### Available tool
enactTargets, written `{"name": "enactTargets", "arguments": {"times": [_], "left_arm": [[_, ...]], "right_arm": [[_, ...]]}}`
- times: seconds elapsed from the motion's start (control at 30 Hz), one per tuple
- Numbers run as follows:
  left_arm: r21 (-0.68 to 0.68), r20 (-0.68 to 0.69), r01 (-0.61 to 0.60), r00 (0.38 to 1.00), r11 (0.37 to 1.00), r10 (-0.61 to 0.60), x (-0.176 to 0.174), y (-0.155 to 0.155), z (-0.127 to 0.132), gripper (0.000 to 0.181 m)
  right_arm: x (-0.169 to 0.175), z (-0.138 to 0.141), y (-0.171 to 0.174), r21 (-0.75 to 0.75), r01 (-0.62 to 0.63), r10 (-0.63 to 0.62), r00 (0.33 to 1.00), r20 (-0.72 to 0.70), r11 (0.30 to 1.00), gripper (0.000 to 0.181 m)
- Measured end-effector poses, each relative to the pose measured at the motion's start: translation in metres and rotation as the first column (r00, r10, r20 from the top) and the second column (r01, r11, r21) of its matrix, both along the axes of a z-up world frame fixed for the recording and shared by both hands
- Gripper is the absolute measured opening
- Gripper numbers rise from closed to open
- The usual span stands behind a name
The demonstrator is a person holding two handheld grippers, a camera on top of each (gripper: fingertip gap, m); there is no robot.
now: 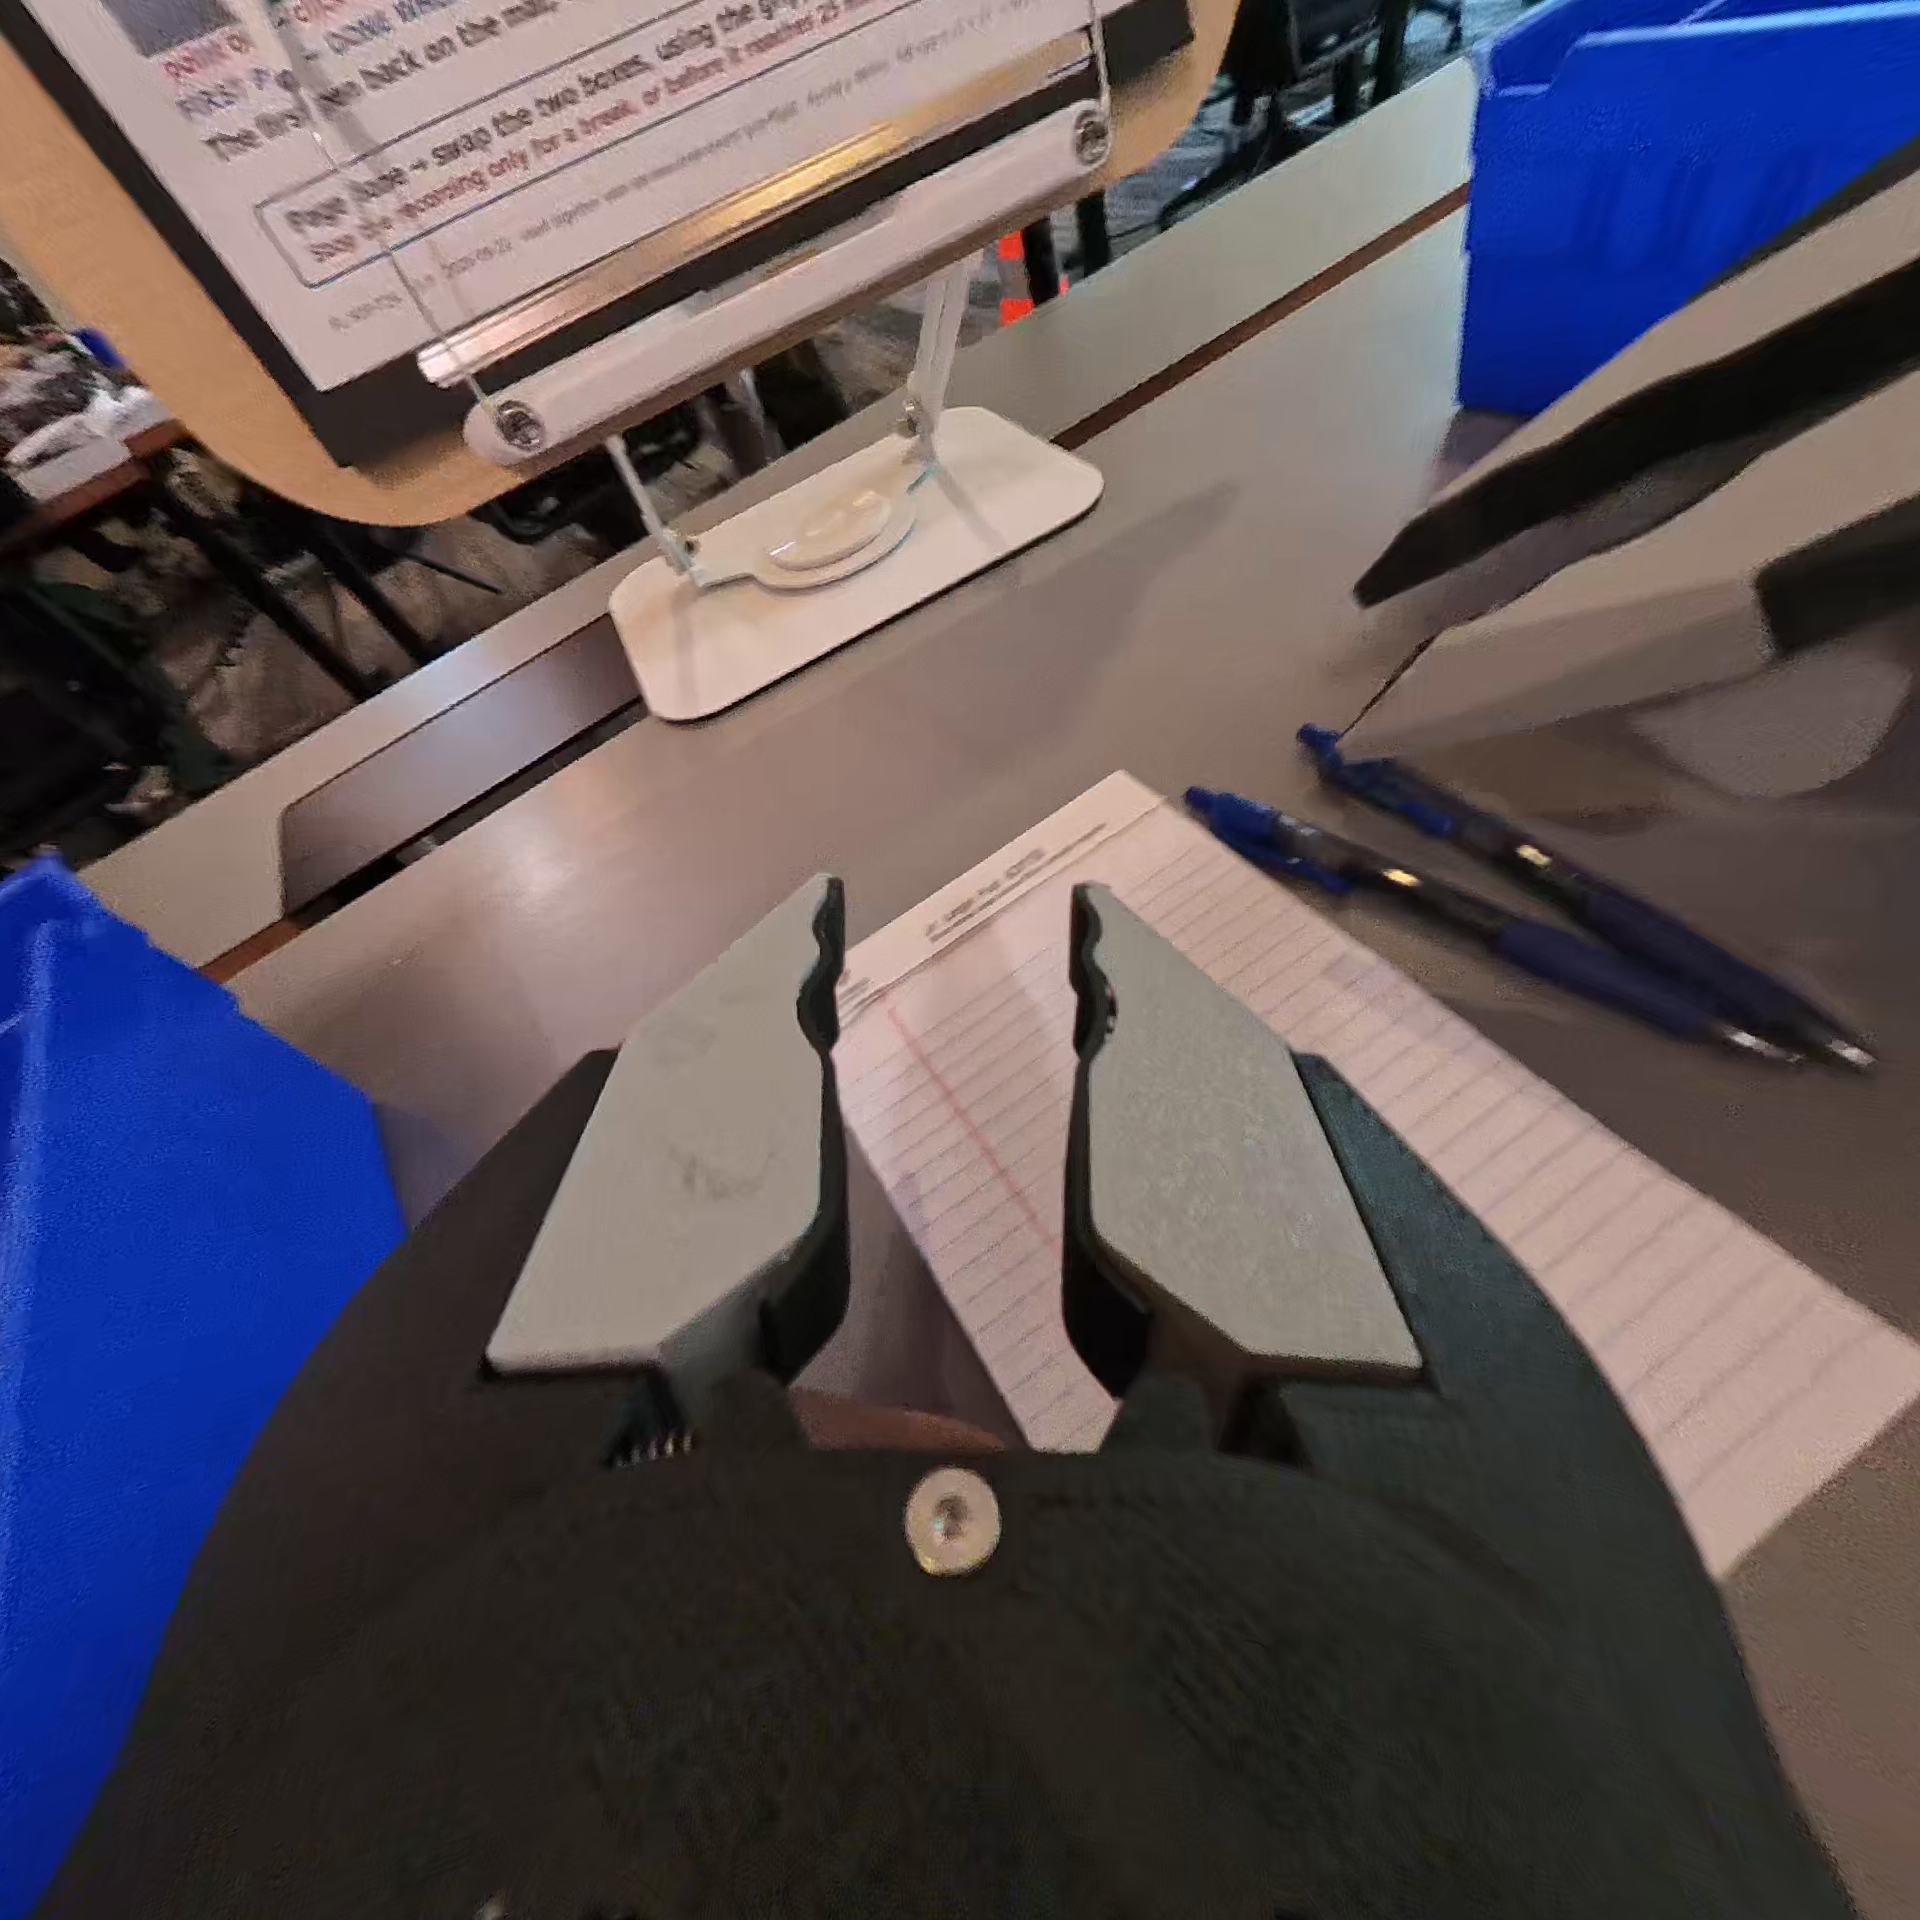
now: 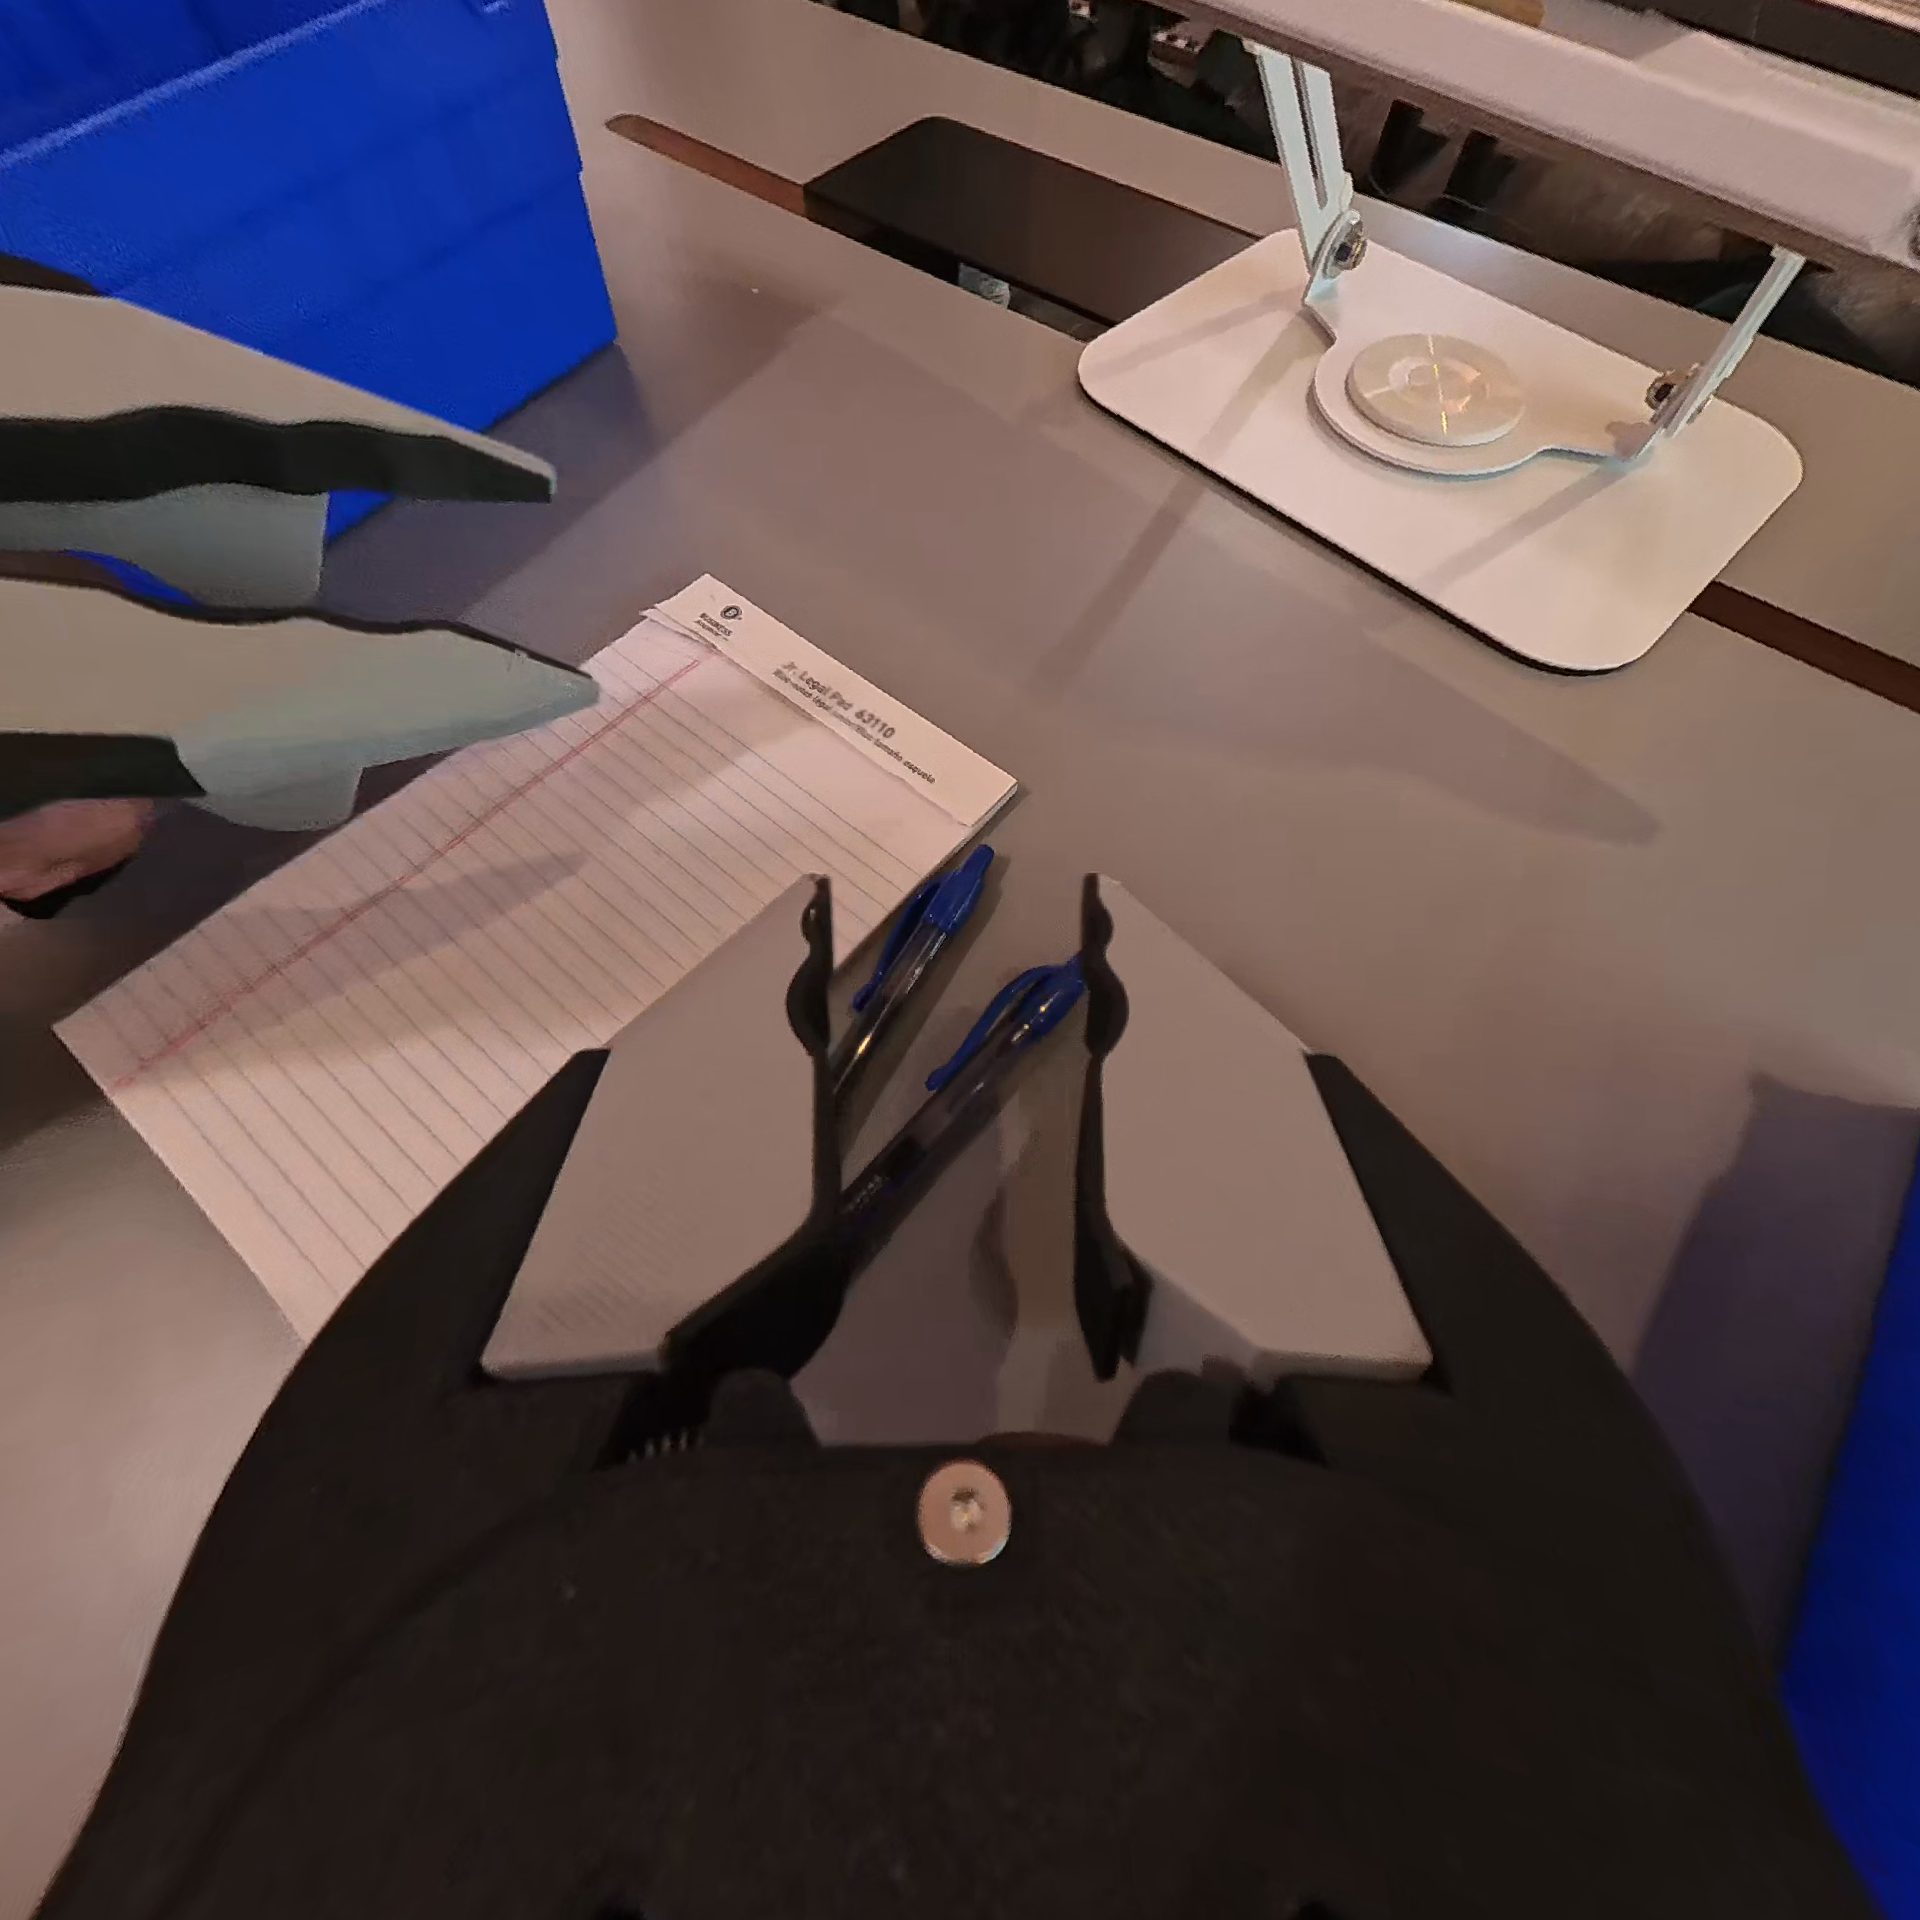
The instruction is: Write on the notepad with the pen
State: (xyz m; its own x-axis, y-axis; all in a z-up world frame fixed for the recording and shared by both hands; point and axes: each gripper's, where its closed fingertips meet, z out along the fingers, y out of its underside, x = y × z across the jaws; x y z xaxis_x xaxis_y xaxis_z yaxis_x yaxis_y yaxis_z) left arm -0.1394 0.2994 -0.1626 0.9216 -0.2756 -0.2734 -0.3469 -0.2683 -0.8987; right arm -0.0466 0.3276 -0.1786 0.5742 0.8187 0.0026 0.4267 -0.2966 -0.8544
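A white lined notepad (image 1: 1299,1039) lies flat on the grey table (image 1: 1195,644). Two blue pens lie side by side just off its right edge, one pen (image 1: 1455,920) close to the pad and the other pen (image 1: 1621,914) beyond it. My left gripper (image 1: 956,914) is open and empty over the pad's top left part; it shows in the right wrist view (image 2: 571,582) too. My right gripper (image 2: 951,904) is open over the pens. The outer pen (image 2: 997,1039) lies between its fingers, and the inner pen (image 2: 920,925) is partly hidden behind the left finger. The notepad (image 2: 520,883) lies left of it.
A white stand (image 1: 1018,499) holding a printed sheet sits at the table's back, also visible in the right wrist view (image 2: 1558,540). A blue bin (image 1: 156,1247) stands at the left and another blue bin (image 1: 1662,208) at the right. A slot (image 2: 935,197) is cut in the table's back edge. The slot (image 2: 935,197) is about 35 cm from my left fingertips and 40 cm from my right. Seen from the left wrist view (image 1: 388,812) as well.
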Motion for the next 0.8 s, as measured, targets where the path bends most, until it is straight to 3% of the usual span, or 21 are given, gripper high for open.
{"name": "enactTargets", "arguments": {"times": [0.2, 0.33, 0.8], "left_arm": [[-0.026, 0.108, -0.035, 0.993, 0.999, 0.038, -0.010, -0.007, 0.001, 0.039], [-0.072, 0.082, -0.096, 0.991, 0.993, 0.102, -0.026, -0.007, -0.011, 0.039], [-0.160, 0.189, -0.160, 0.964, 0.974, 0.189, -0.054, -0.009, -0.021, 0.039]], "right_arm": [[-0.005, -0.004, -0.004, -0.001, -0.007, 0.007, 1.000, 0.010, 1.000, 0.047], [-0.005, -0.013, -0.007, -0.012, -0.012, 0.013, 0.999, 0.053, 1.000, 0.045], [-0.021, -0.038, -0.037, -0.053, -0.147, 0.155, 0.966, 0.205, 0.988, 0.027]]}}
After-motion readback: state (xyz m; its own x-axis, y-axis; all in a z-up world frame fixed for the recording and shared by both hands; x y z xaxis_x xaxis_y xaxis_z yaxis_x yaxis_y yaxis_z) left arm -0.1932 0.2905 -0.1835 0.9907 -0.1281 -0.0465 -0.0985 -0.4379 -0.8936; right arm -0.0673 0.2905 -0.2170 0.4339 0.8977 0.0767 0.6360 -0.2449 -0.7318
